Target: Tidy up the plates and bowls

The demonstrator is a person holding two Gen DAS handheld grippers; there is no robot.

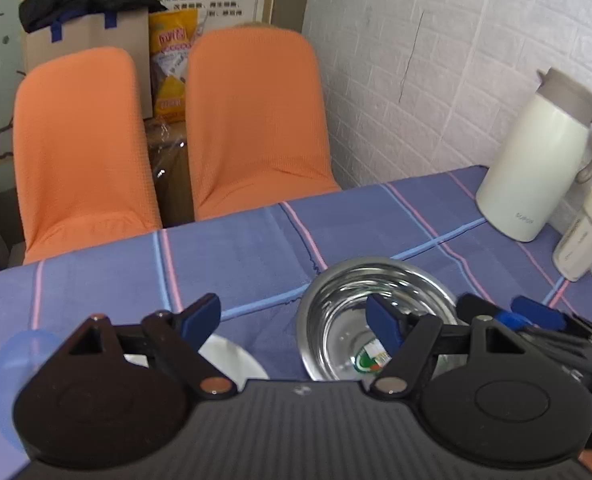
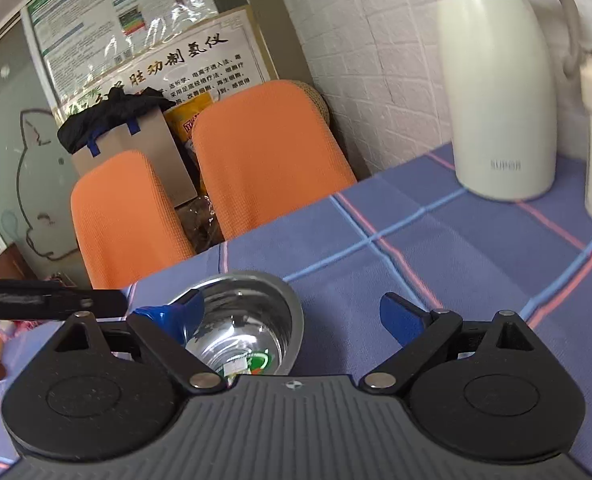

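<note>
Right tool [image 2: 291,316] beside steel bowl [image 2: 251,320]

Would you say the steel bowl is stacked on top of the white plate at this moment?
No, the steel bowl sits directly on the blue checked tablecloth, beside the white plate rather than on it.

Clinic break room, health posters [image 2: 143,28], covered chairs [image 1: 251,120], thermos [image 1: 536,160]

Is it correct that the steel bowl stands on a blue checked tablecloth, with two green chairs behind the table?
Not quite: the chairs are orange, not green, as the left wrist view shows. The rest holds: the steel bowl stands on the blue checked tablecloth, and both chairs are behind the table.
</note>
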